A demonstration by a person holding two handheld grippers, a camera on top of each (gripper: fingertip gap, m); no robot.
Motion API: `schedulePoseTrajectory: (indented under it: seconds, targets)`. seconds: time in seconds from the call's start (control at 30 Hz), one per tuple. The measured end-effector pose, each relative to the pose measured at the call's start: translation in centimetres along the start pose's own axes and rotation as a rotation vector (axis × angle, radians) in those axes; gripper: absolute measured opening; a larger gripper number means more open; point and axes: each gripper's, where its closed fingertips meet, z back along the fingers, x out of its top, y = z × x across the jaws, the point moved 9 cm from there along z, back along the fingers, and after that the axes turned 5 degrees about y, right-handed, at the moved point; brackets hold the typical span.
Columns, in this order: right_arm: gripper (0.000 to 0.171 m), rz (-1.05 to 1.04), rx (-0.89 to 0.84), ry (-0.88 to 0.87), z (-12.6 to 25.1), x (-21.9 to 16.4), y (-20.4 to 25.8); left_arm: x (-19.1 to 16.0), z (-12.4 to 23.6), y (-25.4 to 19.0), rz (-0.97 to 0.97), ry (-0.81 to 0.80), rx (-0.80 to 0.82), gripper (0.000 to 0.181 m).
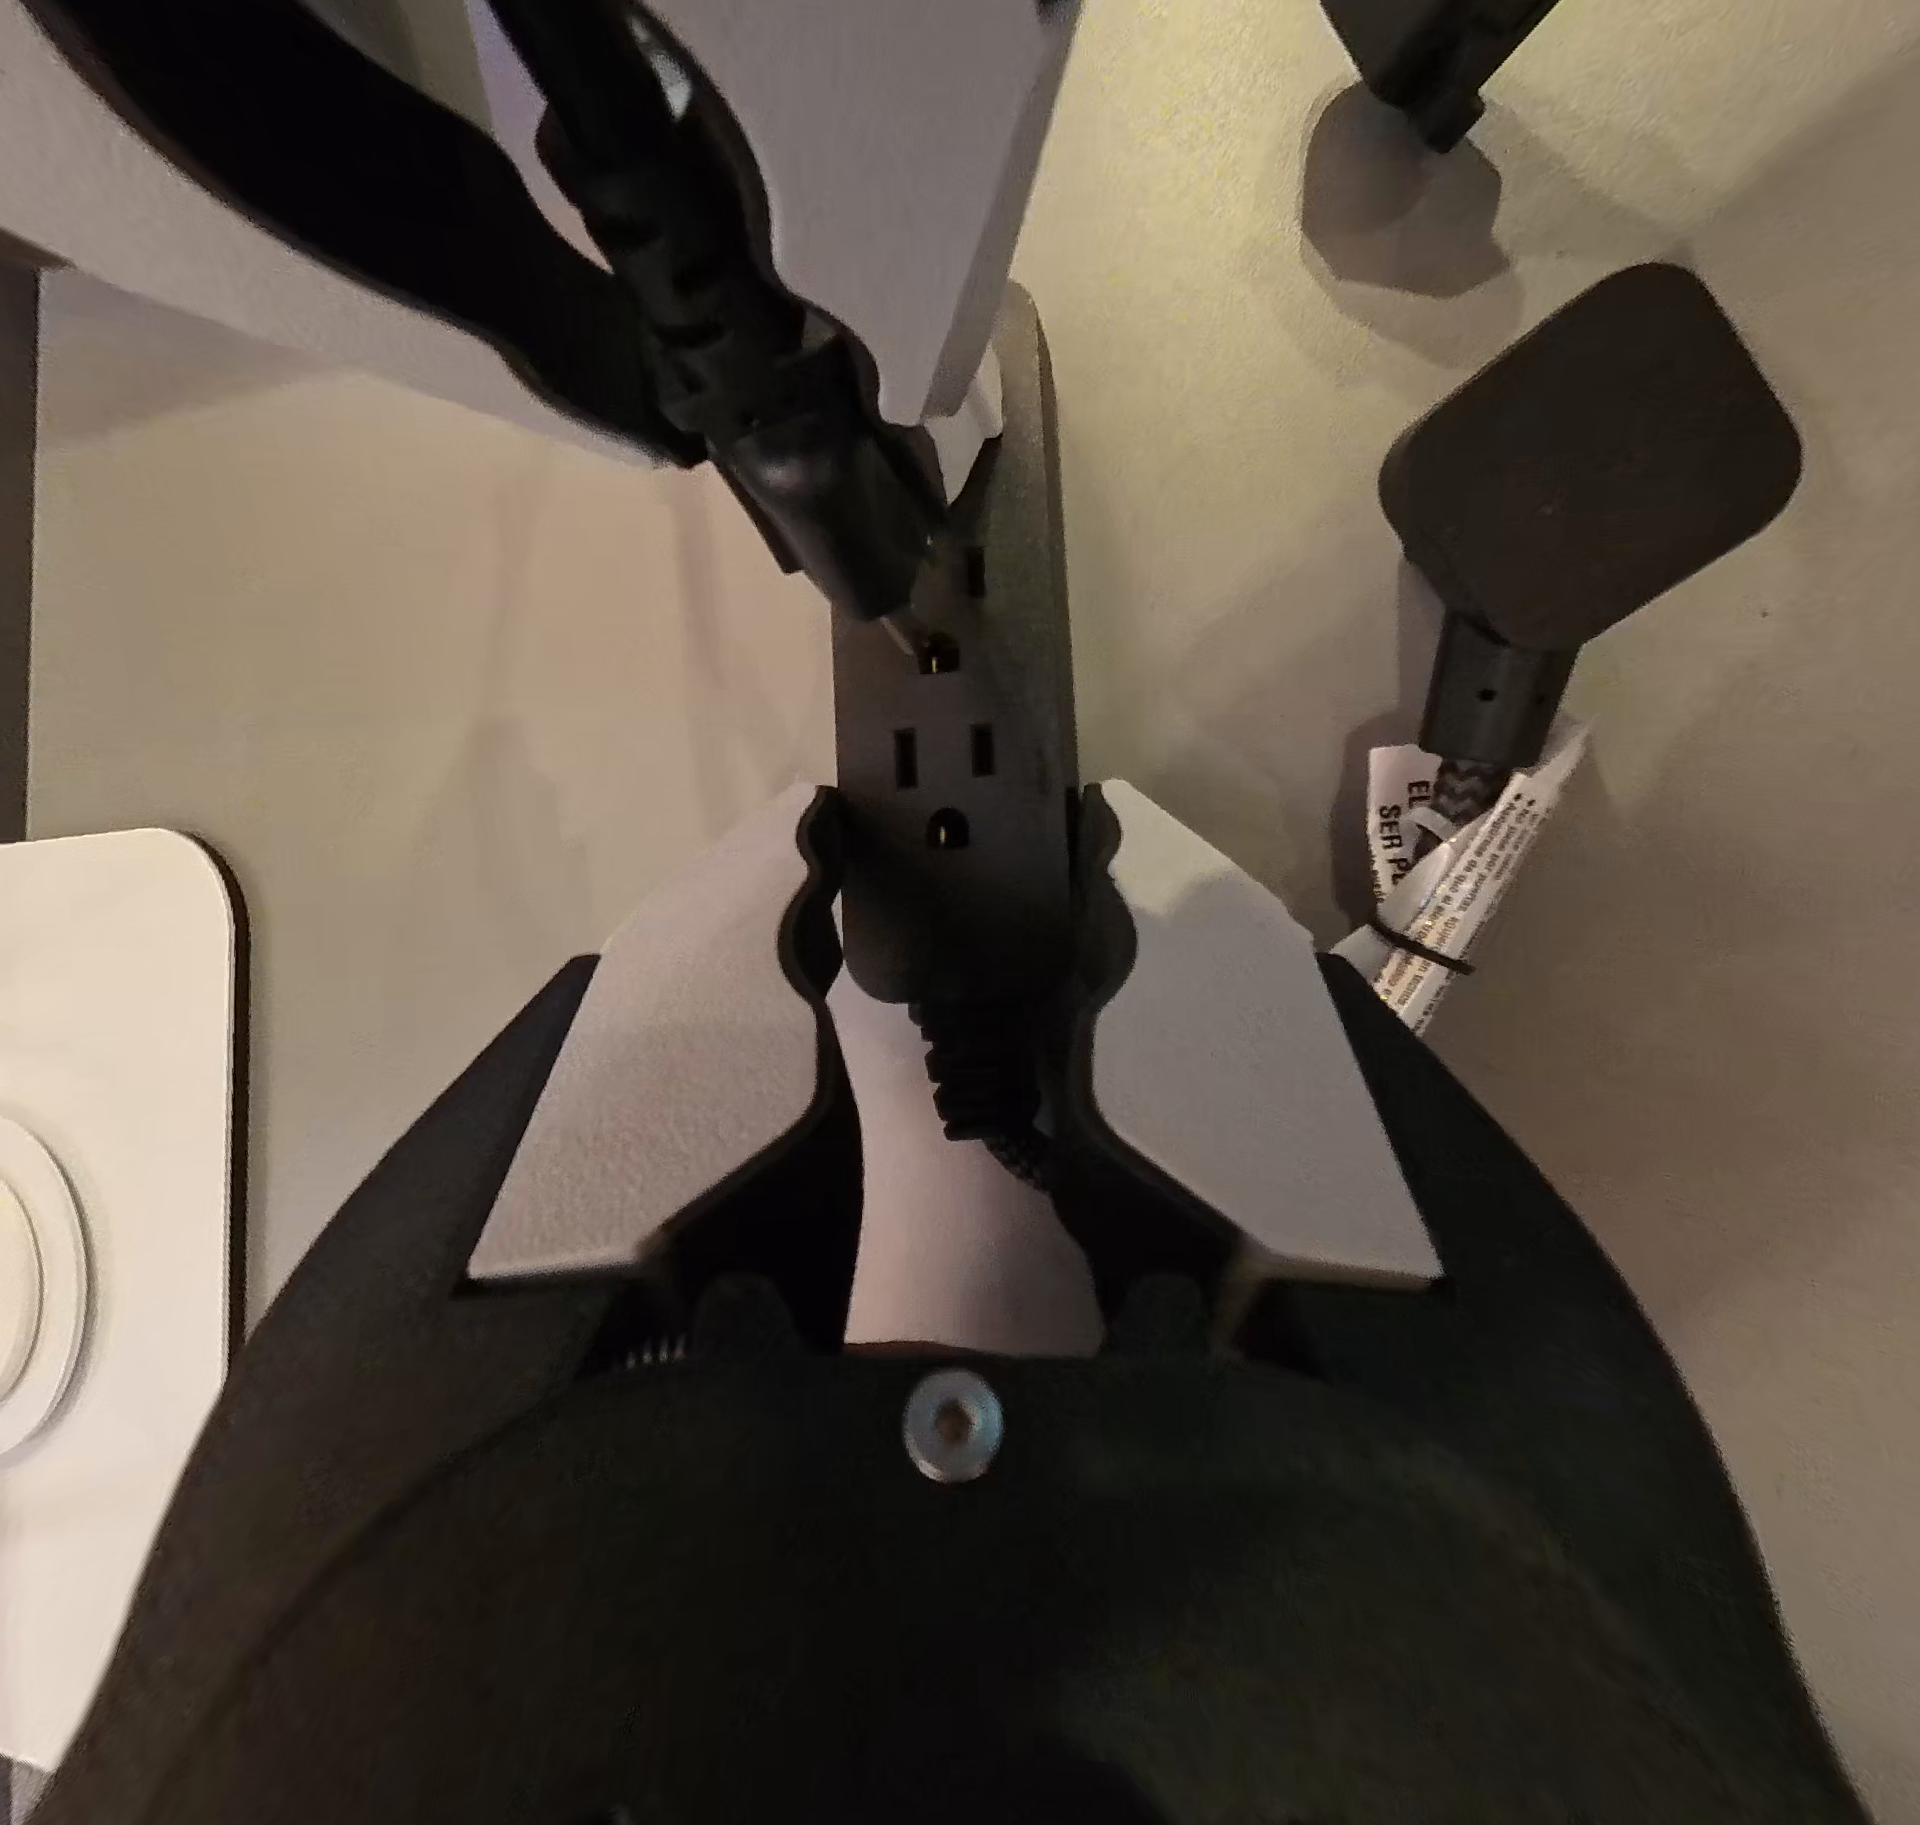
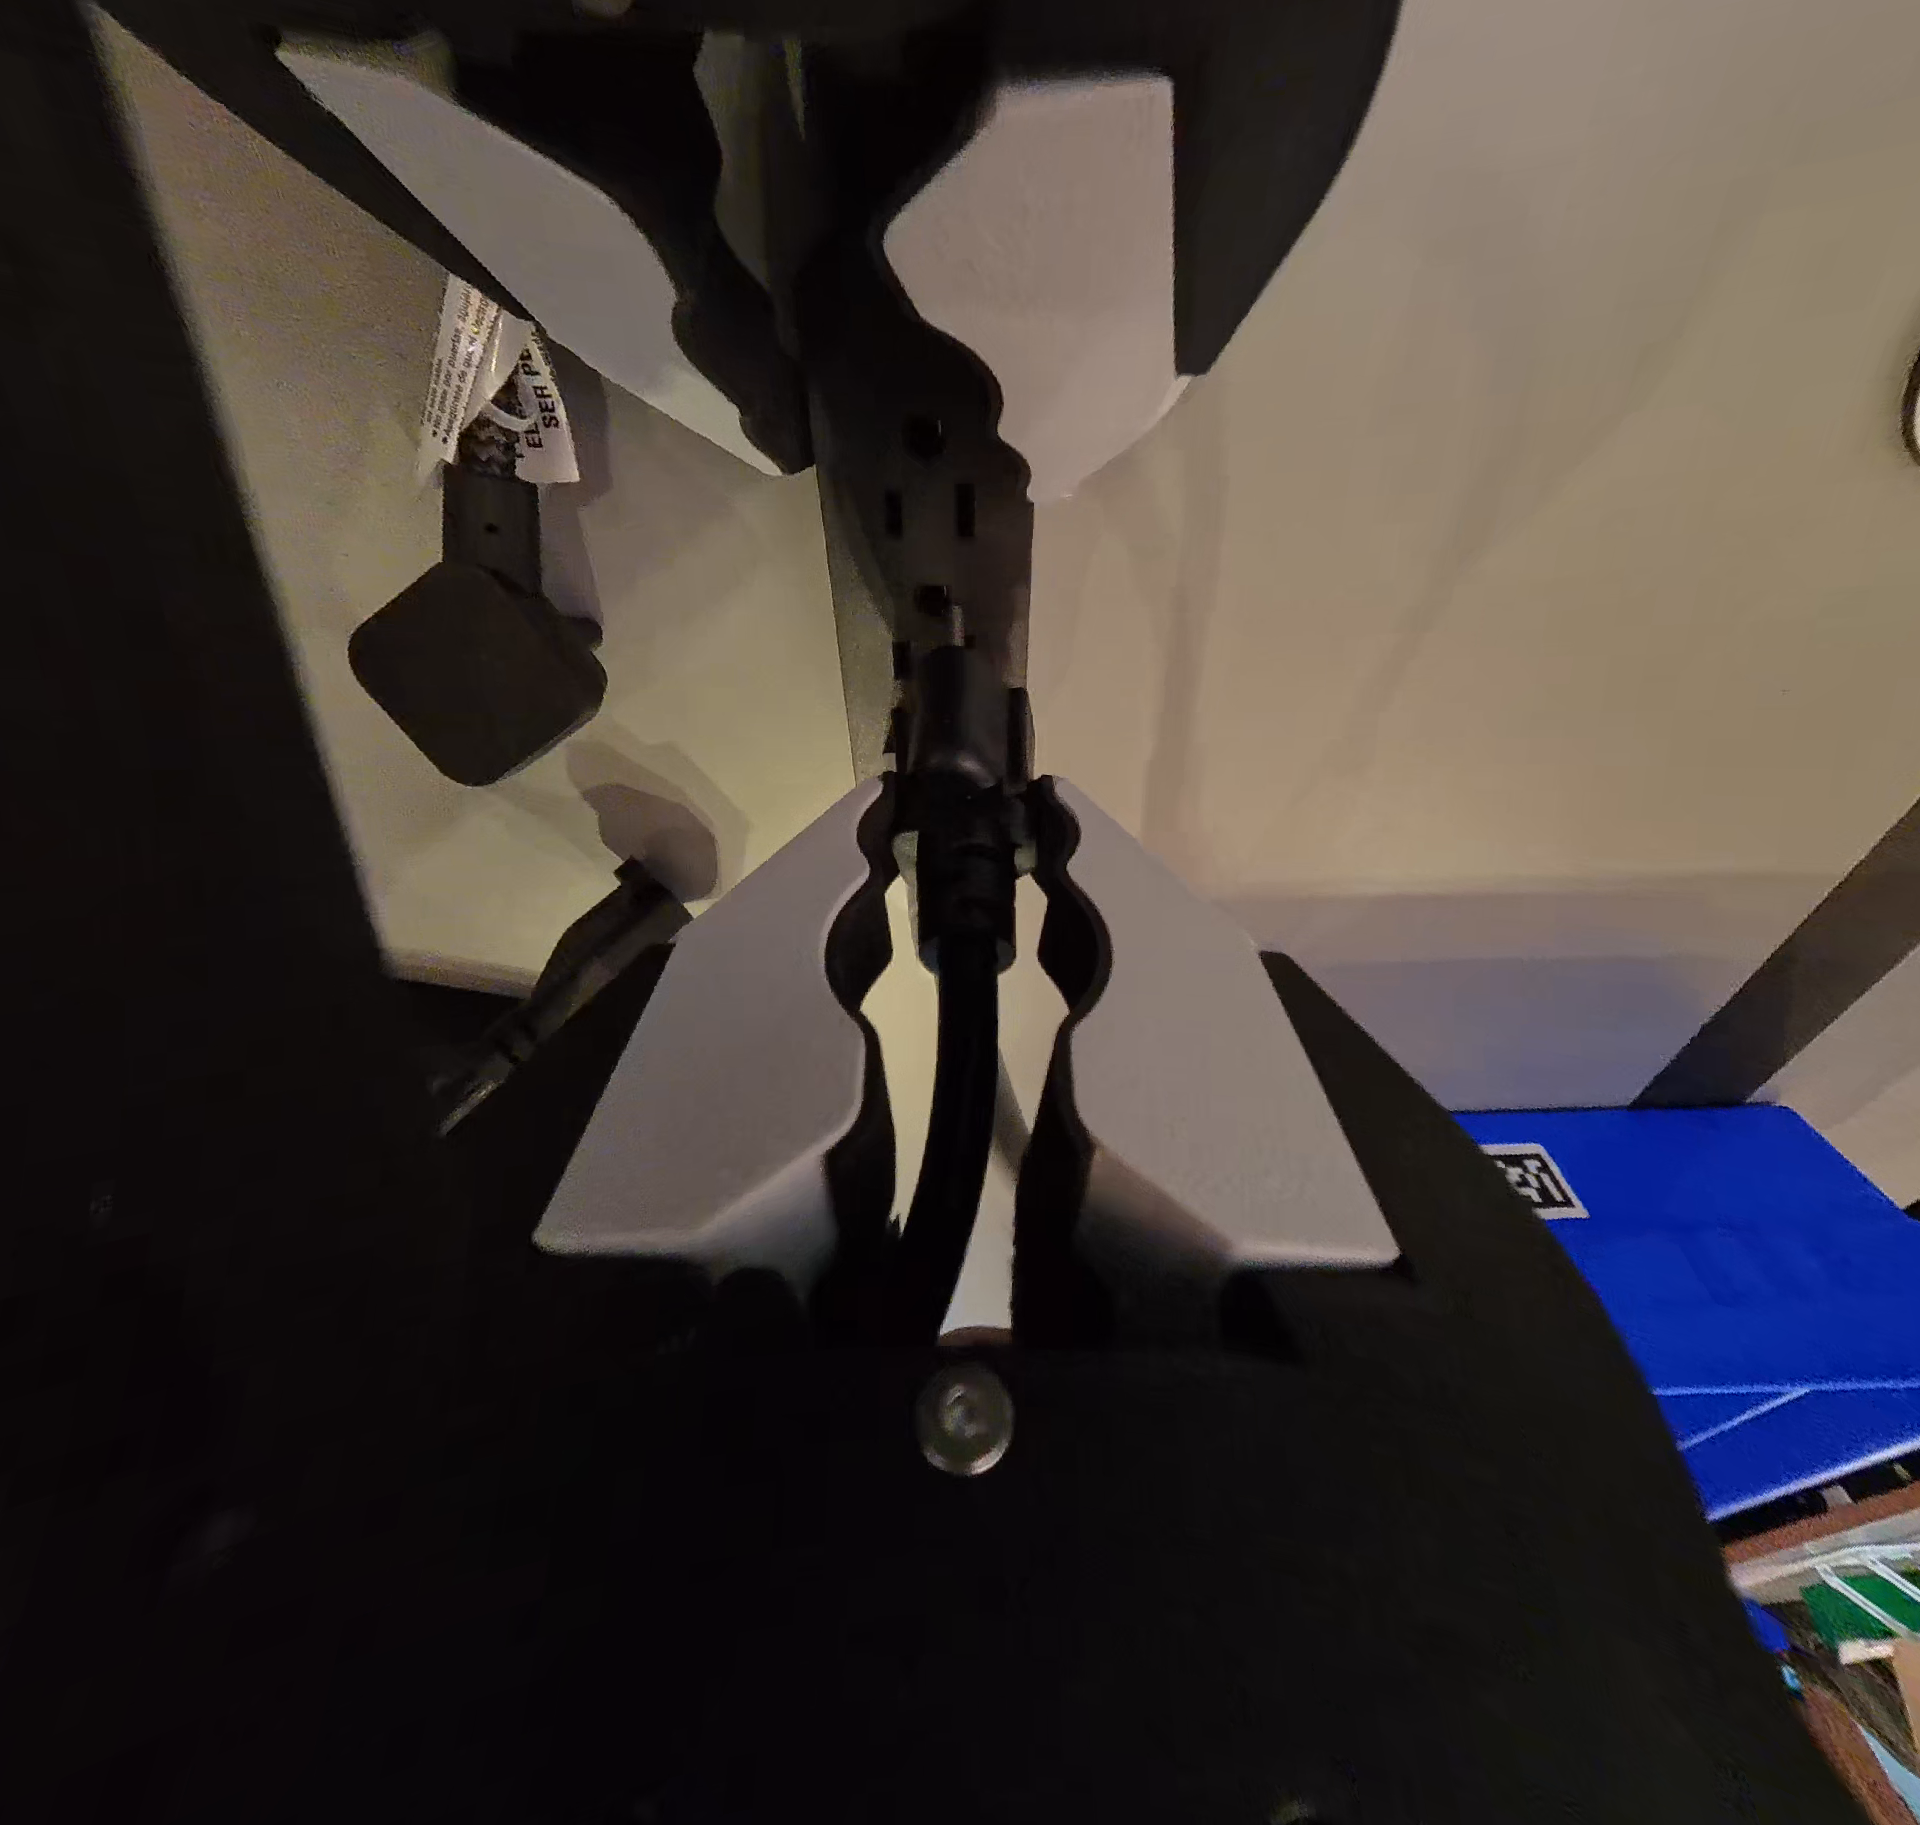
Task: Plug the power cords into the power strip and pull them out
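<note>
The left gripper (image 1: 956, 871) squeezes the near end of the long dark grey plastic power strip (image 1: 951, 726), which lies on the pale table (image 1: 416, 632). The right gripper (image 2: 961, 840) pinches a black rubber plug (image 2: 961, 726) on its black cord, tilted, its metal prongs at the strip's holes. A flat black square plug (image 1: 1590, 466) lies near the strip, apart from it.

Black gripper (image 1: 956, 840) bodies, white wedge fingers (image 1: 665, 1069), silver screw (image 1: 953, 1428)
</note>
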Motion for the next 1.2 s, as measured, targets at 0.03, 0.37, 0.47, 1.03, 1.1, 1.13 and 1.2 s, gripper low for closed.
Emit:
schedulePoseTrajectory:
  seconds: [0.03, 0.37, 0.47, 1.03, 1.1, 1.13, 1.2]
  targets:
    - [0.022, -0.004, 0.009, -0.007, 0.0, 0.0, 0.0, 0.0, 0.0, 0.0, 0.001, -0.003, -0.001, 0.043]
    - [0.022, -0.015, 0.048, -0.013, -0.3, 0.0, 0.2, 0.0, -0.1, -0.2, 0.004, -0.022, 0.005, 0.043]
    - [0.022, -0.019, 0.039, 0.011, -0.2, 0.4, 0.3, 0.0, -0.1, -0.2, 0.001, -0.024, 0.007, 0.044]
    - [0.021, -0.1, 0.001, -0.004, -0.7, 0.4, 1.3, 0.2, -0.2, -0.6, -0.008, -0.027, 0.03, 0.043]
    - [0.021, -0.093, -0.009, -0.027, -0.8, 0.2, 1.4, 0.3, -0.2, -0.7, -0.017, -0.026, 0.038, 0.044]
    - [0.02, -0.083, -0.008, -0.04, -0.9, 0.1, 1.4, 0.2, -0.2, -0.7, -0.018, -0.029, 0.037, 0.043]
    - [0.02, -0.085, 0.003, -0.069, -1.0, -0.3, 1.3, 0.2, -0.2, -0.6, -0.011, -0.042, 0.026, 0.043]
